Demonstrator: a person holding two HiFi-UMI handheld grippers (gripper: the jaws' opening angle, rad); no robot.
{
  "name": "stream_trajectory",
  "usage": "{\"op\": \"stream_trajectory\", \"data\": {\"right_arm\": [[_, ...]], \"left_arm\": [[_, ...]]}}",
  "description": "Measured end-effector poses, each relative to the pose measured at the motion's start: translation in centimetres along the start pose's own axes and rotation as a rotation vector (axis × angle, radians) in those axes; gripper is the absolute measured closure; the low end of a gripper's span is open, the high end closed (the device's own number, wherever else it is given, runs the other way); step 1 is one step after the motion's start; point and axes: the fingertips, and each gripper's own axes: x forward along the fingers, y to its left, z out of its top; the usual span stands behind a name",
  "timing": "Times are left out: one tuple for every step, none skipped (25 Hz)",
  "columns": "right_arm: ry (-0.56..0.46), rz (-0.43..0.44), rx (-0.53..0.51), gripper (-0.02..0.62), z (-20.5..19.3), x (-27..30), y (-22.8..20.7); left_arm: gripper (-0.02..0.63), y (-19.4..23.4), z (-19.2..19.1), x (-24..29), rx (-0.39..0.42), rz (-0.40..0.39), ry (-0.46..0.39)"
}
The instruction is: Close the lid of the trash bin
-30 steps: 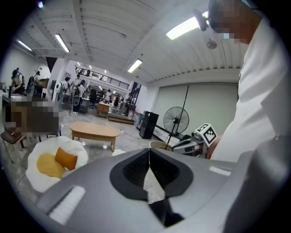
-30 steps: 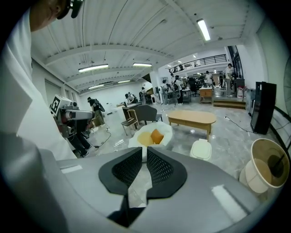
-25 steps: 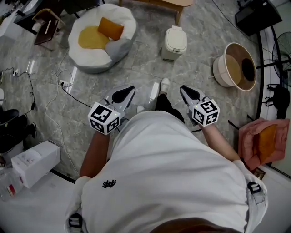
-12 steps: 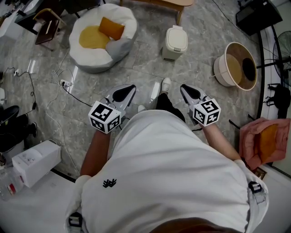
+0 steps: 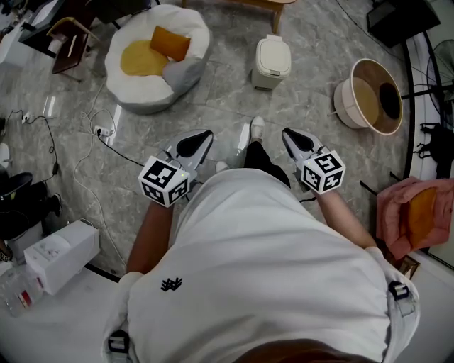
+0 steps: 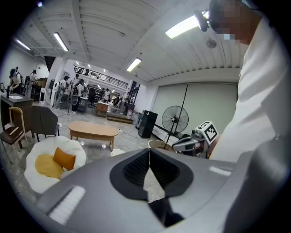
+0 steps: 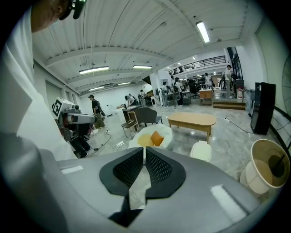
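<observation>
The small white trash bin (image 5: 272,62) stands on the grey stone floor ahead of me, its lid lying flat on top. It also shows in the right gripper view as the trash bin (image 7: 201,151), and its top peeks over the left gripper's body as the trash bin (image 6: 117,152). My left gripper (image 5: 198,139) and right gripper (image 5: 290,136) are held close to the person's torso, well short of the bin. Both are shut with nothing between the jaws; the left gripper (image 6: 148,152) and right gripper (image 7: 144,154) show the tips meeting.
A white beanbag (image 5: 183,42) with orange cushions lies left of the bin. A round tub (image 5: 342,99) sits to its right, and a wooden table (image 5: 273,4) behind it. Cables (image 5: 96,131) run over the floor at left. A white box (image 5: 60,252) and a pink seat (image 5: 397,213) flank the person.
The head view has shifted slightly, so the bin and beanbag sit a little higher in frame. Both grippers stay shut and almost in place.
</observation>
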Motion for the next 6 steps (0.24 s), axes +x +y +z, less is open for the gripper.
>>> {"op": "stream_trajectory", "data": {"right_arm": [[0.0, -0.001, 0.002, 0.575, 0.0, 0.1, -0.3], [-0.001, -0.001, 0.003, 0.577, 0.1, 0.2, -0.6], [-0.001, -0.002, 0.004, 0.577, 0.2, 0.3, -0.9], [-0.002, -0.003, 0.005, 0.577, 0.3, 0.4, -1.3], [-0.002, -0.003, 0.006, 0.577, 0.5, 0.5, -1.6], [-0.003, -0.004, 0.007, 0.578, 0.6, 0.7, -2.0]], "left_arm": [[0.546, 0.0, 0.1, 0.2, 0.002, -0.001, 0.0], [0.546, 0.0, 0.2, 0.5, 0.004, -0.002, 0.0], [0.546, 0.1, 0.4, 0.8, 0.005, -0.002, 0.001], [0.546, 0.2, 0.5, 1.1, 0.004, -0.001, 0.002], [0.546, 0.3, 0.6, 1.4, 0.003, 0.0, 0.003], [0.546, 0.5, 0.8, 1.7, 0.001, 0.001, 0.004]]}}
